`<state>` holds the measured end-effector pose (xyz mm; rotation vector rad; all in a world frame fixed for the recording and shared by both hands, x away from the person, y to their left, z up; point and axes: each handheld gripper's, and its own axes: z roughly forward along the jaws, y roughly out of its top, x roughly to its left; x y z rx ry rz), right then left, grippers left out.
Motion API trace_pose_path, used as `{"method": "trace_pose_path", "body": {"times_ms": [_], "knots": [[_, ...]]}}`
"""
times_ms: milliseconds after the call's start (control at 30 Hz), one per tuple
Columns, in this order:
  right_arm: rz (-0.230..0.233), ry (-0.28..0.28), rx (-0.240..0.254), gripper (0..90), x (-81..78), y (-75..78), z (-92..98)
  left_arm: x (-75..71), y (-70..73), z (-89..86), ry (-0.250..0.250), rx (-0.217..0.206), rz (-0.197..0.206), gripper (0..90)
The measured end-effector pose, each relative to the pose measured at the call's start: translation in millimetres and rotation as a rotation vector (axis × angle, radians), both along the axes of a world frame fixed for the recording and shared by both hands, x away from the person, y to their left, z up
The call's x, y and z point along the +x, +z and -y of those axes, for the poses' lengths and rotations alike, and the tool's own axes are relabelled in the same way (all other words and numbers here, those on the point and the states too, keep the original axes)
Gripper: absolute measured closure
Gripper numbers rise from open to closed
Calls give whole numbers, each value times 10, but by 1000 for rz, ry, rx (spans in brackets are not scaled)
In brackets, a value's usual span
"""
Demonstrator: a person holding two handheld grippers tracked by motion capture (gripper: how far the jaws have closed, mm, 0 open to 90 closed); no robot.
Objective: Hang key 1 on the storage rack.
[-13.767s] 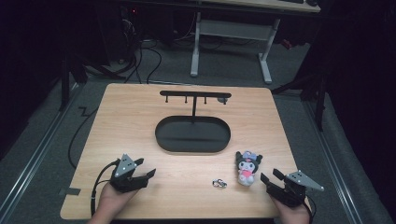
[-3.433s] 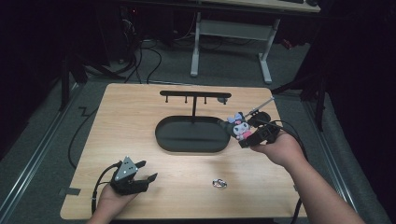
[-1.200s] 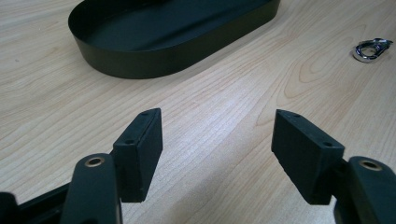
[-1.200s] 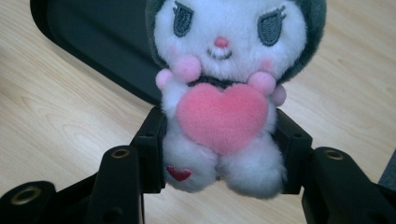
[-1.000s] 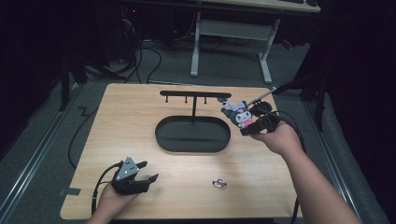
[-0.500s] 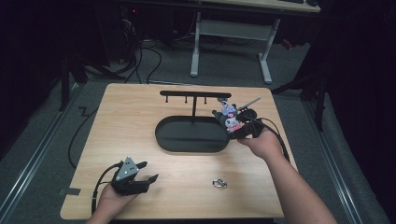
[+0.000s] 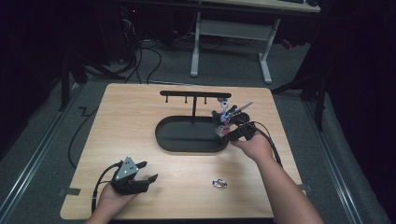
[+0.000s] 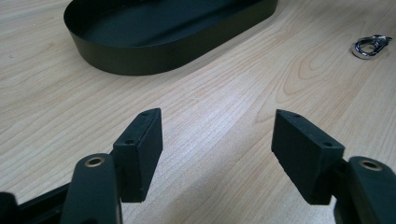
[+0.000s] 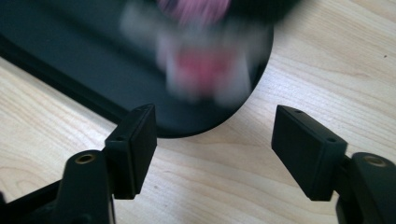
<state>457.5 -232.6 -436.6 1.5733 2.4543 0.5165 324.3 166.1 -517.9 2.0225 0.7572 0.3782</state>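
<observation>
High view: we take the black oval tray (image 7: 187, 140) at mid-table as our landmark. A T-shaped rack (image 7: 195, 94) with small hooks rises from its far edge. The plush keychain toy (image 7: 223, 122) sits at the tray's right end, just under the right tip of the rack's bar; whether it hangs from a hook or merely sits below it, we cannot tell. Our right gripper (image 7: 232, 132) is right beside the toy, at the tray's right rim, with the forearm coming in from the near right.

Right gripper view: we see the jaws standing wide apart, having just been opening, with bare table and the tray's rim between them. The toy (image 9: 201, 60), a pink and white blur, lies ahead of the pads over the tray's dark floor, clear of both. So the toy is let go, nothing gripped.

Near and left of the tray, our left gripper (image 7: 132, 176) rests on the table (image 7: 121, 121) by the near edge. Left gripper view: jaws spread wide, only wood grain between them, the tray (image 8: 154, 56) ahead.

A small metal ring clasp (image 7: 219, 183) lies on the wood, near of the tray's right end, well apart from both grippers; it shows again at the upper right in the left gripper view (image 8: 371, 45).
</observation>
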Motion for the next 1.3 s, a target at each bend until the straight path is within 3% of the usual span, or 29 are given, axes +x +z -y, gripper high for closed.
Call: {"method": "trace_pose_path", "body": {"times_ms": [167, 200, 267, 400, 467, 533, 633, 667, 700, 833, 900, 933, 967, 1100, 1167, 1200, 1300], "knots": [[38, 36, -19, 337, -108, 77, -36, 2, -4, 8, -1, -4, -3, 345], [71, 53, -6, 358, -193, 137, -45, 2, -7, 15, 0, -6, -4, 345], [81, 63, -6, 368, -228, 158, -49, 1, -6, 18, -1, -4, -4, 345], [136, 94, 34, 410, -483, 173, -3, -3, -7, 34, -6, 0, -2, 345], [171, 87, 68, 430, -715, 83, 71, -3, -8, 38, -5, 1, 0, 345], [176, 82, 91, 433, -777, 43, 94, 0, -9, 38, -6, 5, -2, 345], [211, 76, 143, 447, -1137, -230, 192, 1, -13, 42, -4, 4, -4, 345], [211, 76, 143, 447, -1137, -230, 192, 1, -13, 42, -4, 4, -4, 345], [239, 76, 175, 457, -1288, -353, 230, -1, -14, 50, -4, 5, -5, 345], [270, 66, 204, 472, -1479, -474, 260, -4, -19, 73, -8, 9, -6, 345], [316, 69, 263, 491, -1686, -568, 277, -7, -23, 90, -10, 12, -6, 345], [316, 69, 263, 491, -1686, -568, 277, -7, -23, 90, -10, 12, -6, 346], [288, 94, 310, 490, -1773, -572, 258, -7, -23, 101, -12, 12, -9, 345], [280, 145, 300, 500, -1843, -630, 197, -10, -32, 120, -16, 20, -10, 345], [260, 179, 281, 508, -1834, -693, 133, -7, -37, 129, -15, 20, -13, 345], [257, 205, 248, 516, -1810, -745, 55, -7, -41, 137, -14, 20, -16, 345], [264, 217, 225, 531, -1792, -791, -11, -10, -45, 143, -18, 24, -16, 345]]}}
